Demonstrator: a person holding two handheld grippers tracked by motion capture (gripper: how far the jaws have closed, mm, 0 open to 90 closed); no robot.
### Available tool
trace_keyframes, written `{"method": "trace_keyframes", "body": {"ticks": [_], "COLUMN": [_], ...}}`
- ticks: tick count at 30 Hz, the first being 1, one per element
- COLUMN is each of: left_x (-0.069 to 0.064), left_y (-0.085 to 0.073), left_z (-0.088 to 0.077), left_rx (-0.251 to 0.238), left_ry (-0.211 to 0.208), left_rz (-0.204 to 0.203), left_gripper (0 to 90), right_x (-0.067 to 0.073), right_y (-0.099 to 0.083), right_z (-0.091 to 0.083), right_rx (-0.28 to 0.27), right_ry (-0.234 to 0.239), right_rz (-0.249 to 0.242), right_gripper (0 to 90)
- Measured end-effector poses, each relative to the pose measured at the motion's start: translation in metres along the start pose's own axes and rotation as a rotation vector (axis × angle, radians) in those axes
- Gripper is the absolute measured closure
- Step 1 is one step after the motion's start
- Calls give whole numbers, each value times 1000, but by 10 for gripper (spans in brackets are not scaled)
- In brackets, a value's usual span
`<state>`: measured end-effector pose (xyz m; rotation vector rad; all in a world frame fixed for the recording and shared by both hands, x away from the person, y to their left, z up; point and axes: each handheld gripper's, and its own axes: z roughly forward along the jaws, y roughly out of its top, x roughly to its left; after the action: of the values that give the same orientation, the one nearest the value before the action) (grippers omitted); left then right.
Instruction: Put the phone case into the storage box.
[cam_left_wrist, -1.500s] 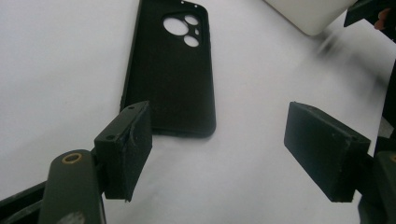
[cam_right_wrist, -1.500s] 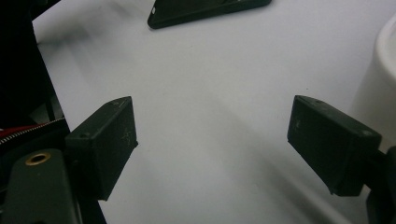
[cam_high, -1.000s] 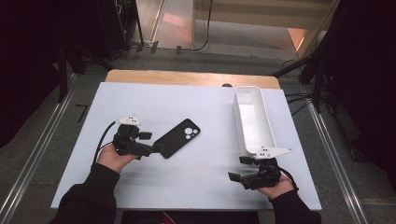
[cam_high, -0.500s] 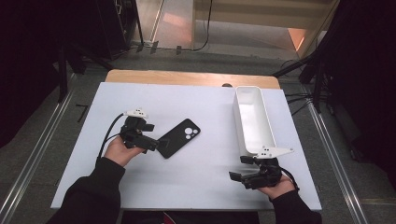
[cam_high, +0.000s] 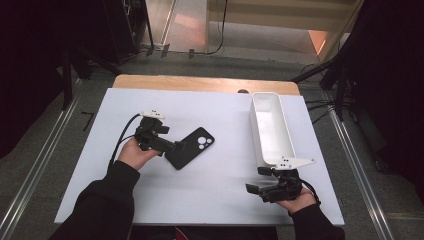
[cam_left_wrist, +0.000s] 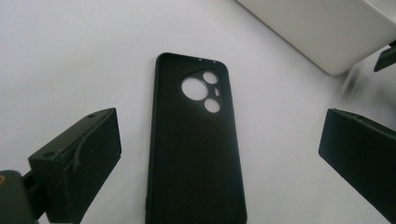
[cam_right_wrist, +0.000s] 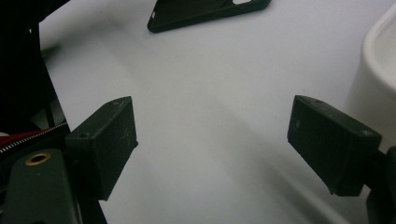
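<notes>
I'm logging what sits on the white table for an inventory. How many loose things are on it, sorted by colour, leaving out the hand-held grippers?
Black: 1, the flat black phone case with round camera cut-outs
White: 1, the long white rectangular plastic bin
Total: 2

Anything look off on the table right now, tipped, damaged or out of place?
Nothing stands out. The black soft phone case lies flat on the white table, inner side up, undamaged, between the open left gripper jaws, untouched. The long white plastic bin stands upright and empty. The right gripper is open.
</notes>
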<state>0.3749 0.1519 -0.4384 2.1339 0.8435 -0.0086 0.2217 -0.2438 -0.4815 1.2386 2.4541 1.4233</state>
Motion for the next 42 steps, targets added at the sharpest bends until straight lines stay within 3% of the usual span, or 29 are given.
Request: {"method": "trace_keyframes", "body": {"ticks": [18,27,38,42], "left_x": [-5,-7,-11,-10], "left_y": [15,13,9,5], "left_z": [28,40,47,50], "left_rx": [-4,11,13,14], "left_ry": [36,40,75,85], "left_rz": [26,26,52,42], "left_gripper": [0,0,0,0], "right_x": [0,0,0,0], "right_y": [0,0,0,0], "right_z": [0,0,0,-1], "right_rx": [2,-1,-2,-1], "right_ry": [-2,-3,-4,-2], "right_rz": [2,2,-1,0], "right_gripper": [140,140,140,140]}}
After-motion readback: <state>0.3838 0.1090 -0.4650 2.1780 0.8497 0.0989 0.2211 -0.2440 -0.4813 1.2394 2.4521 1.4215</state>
